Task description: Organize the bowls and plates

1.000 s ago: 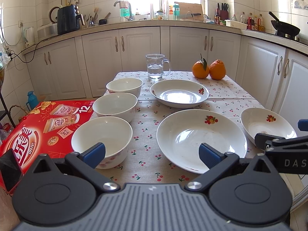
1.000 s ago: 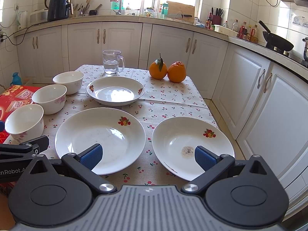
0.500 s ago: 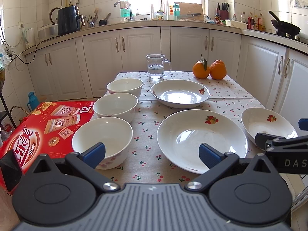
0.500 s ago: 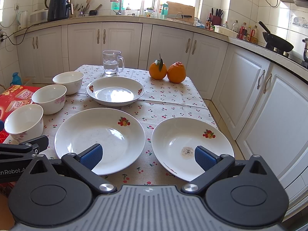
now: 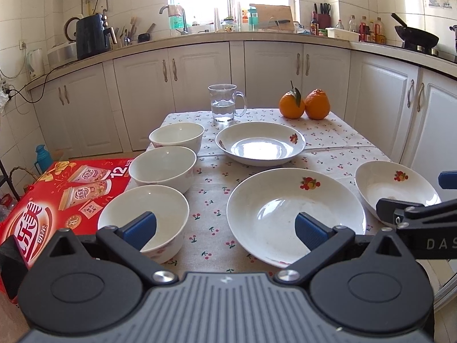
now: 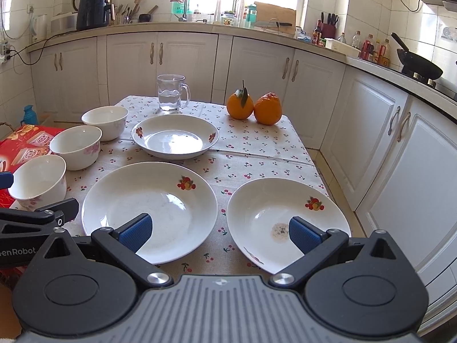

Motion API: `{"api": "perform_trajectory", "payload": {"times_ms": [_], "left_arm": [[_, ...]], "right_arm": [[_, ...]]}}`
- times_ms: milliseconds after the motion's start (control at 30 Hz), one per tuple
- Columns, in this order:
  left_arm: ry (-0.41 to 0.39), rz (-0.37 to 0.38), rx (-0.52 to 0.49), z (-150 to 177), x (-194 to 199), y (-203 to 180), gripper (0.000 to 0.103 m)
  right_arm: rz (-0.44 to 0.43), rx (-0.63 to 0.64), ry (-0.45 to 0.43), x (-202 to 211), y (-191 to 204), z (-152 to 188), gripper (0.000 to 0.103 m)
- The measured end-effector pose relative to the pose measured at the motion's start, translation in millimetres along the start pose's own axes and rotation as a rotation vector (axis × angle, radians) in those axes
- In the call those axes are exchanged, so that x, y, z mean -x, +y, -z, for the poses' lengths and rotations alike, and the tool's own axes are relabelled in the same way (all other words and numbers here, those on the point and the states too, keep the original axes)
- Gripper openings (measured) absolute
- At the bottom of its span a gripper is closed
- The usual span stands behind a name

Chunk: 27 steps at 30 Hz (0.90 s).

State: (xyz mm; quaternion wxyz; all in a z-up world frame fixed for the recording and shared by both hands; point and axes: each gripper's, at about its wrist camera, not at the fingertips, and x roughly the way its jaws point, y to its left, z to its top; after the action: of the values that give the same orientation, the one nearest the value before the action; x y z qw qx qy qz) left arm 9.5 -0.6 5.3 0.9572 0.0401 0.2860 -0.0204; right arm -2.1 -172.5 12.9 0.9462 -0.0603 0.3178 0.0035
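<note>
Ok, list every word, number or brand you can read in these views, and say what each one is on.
"12": red carton beside the table.
"DAS", cut off at the frame edge: right gripper body, left wrist view.
"enRobot", start cut off: left gripper body, right wrist view.
Large white Chinese characters on the carton: visible, not transcribed here.
Cup pictures on the carton and counter bottle labels: too small.

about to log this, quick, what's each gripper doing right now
Left gripper: open, holding nothing.
Right gripper: open, holding nothing.
</note>
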Motion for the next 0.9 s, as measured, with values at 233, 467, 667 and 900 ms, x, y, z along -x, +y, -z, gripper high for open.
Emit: {"api": "perform_trajectory", "payload": {"times_ms": [233,467,667,900], "left_arm": [[-0.016,0.018,-0.020,-11.3,-10.4,-0.3,0.102],[-0.002,0.082,-0.058,-18.1,-21.7,-4.2,0.102],[0.044,0.184,-0.061,-27.6,-35.7,-12.0,0.102],[0.092,0.256,-0.142,-42.4,-53.8,-33.9,0.102]], "right_arm": [[-0.031,0.003,-0.010,-7.5,-15.4,-6.0,0.103],[-0.065,0.005,-0.024,-16.2,-38.1,-9.7,0.103],[-0.114,-0.024,-0.039,-21.4,-61.1,-6.2,0.103],[-0.097,0.013,-0.016,-28.7,-87.0,10.6,0.103]]}}
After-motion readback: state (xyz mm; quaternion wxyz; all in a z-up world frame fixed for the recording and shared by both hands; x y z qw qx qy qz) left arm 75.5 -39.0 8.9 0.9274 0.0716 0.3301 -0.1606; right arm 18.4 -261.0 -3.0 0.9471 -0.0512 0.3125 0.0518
